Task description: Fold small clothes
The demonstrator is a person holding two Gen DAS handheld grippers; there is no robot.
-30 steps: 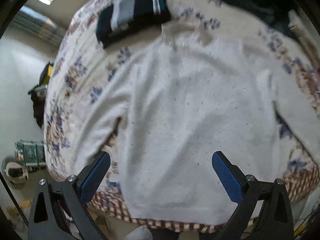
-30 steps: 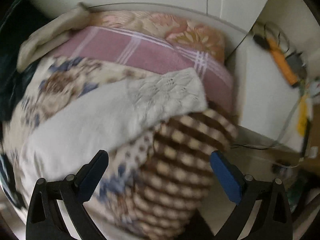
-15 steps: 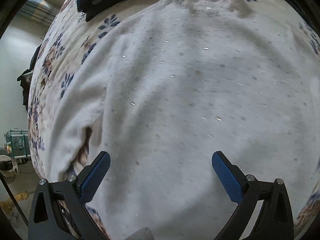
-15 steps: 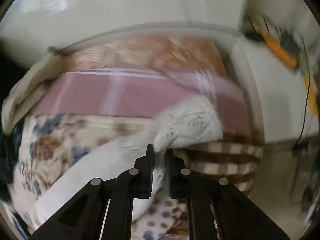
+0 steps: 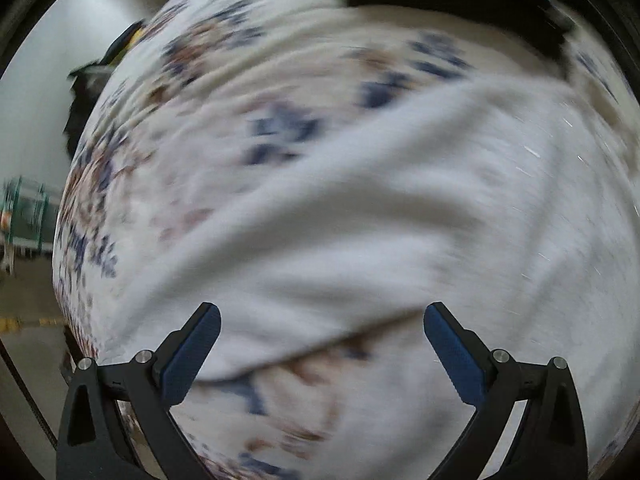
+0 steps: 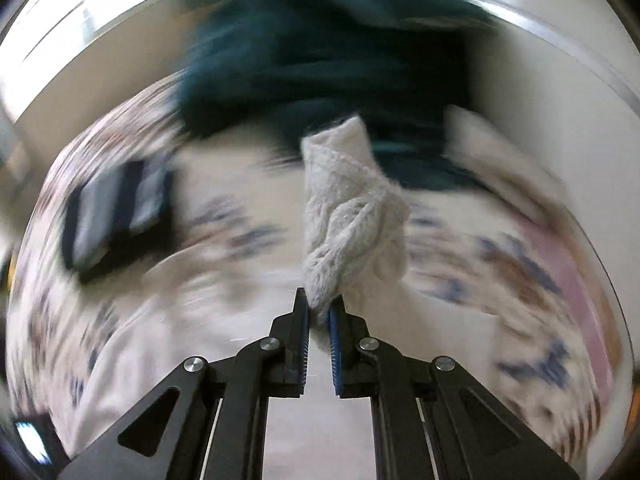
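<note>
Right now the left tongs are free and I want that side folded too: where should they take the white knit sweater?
Probably the loose sleeve edge of the white knit sweater, just ahead of the open left tongs. It lies raised over the floral bedspread, so come in low from the near side.

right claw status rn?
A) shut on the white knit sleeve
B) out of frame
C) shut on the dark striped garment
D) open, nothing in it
A: the right claw has its fingers pinched on the cable-knit cuff of the white knit sleeve.
</note>
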